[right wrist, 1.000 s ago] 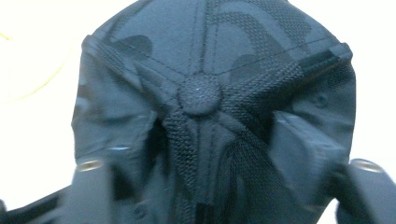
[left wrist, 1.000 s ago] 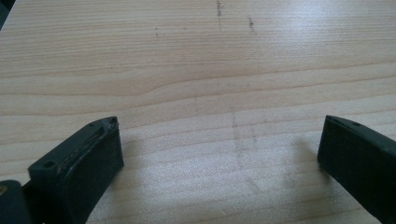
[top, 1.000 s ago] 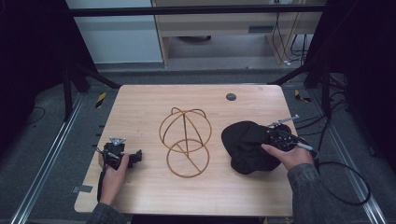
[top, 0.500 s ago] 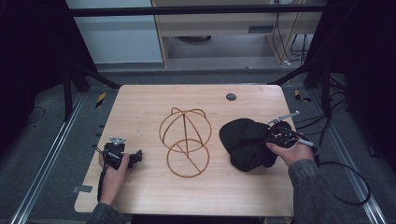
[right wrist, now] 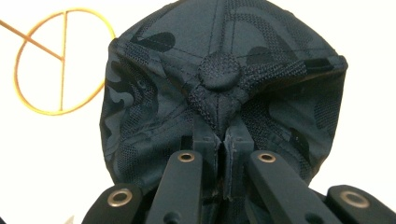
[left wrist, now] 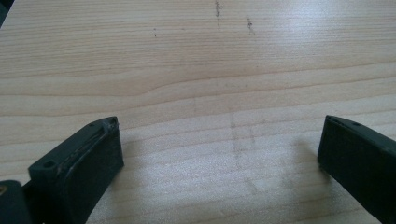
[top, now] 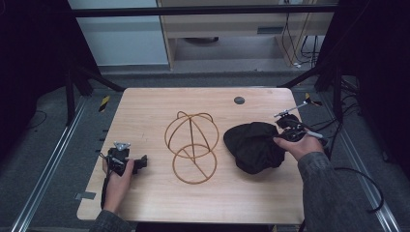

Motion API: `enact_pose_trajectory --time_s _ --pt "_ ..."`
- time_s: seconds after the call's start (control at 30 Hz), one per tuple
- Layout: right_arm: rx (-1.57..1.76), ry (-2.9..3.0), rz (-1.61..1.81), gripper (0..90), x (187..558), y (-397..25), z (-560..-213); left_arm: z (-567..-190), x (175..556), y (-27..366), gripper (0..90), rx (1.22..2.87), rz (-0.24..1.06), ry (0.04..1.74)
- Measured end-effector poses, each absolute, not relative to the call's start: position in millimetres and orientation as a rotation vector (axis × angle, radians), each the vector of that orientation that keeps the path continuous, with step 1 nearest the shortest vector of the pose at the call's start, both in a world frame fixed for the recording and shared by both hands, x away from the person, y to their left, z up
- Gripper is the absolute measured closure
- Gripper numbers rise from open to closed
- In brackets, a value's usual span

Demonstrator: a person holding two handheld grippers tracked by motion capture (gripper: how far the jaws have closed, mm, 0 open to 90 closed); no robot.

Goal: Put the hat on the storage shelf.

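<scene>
**A:** What worries you here?

**B:** The grip. The right claw point(right wrist: 218, 140) is clenched on a thin fold of the dark camouflage-patterned fabric cap point(right wrist: 224, 93), just below its crown button. I'd judge that a pinch of loose cloth like that could slip out as the cap is lifted, or the cap could sag and catch on the round copper-coloured wire hat stand point(top: 192, 146) instead of settling over its dome.

**A:** Where is the cap now?

**B:** On the pale wooden bench point(top: 145, 104), just right of the stand, near it but apart from it.

**A:** And the stand itself?

**B:** It looks light and nothing steadies it, so a snag might tip or drag it.

**A:** How are the hands placed?

**B:** The right hand point(top: 297, 145) comes in from the right edge, its claw pointing across at the cap. The left claw point(top: 126, 162) rests low on the bench, well left of the stand, released, jaws wide apart over bare wood.
</scene>
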State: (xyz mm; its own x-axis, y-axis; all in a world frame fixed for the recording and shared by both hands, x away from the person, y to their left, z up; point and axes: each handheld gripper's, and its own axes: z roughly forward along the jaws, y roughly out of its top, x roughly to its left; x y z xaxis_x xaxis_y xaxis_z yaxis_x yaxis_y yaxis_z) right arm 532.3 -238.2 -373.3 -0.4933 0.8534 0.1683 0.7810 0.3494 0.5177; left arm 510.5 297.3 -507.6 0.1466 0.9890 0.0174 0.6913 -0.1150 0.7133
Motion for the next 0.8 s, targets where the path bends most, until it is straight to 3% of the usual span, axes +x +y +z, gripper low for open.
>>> enact_pose_trajectory --time_s 0.8 --pt "1.517 2.327 1.039 86.8 531.5 -244.5 -326.3 -507.6 510.5 297.2 0.0 1.872 0.691 1.6"
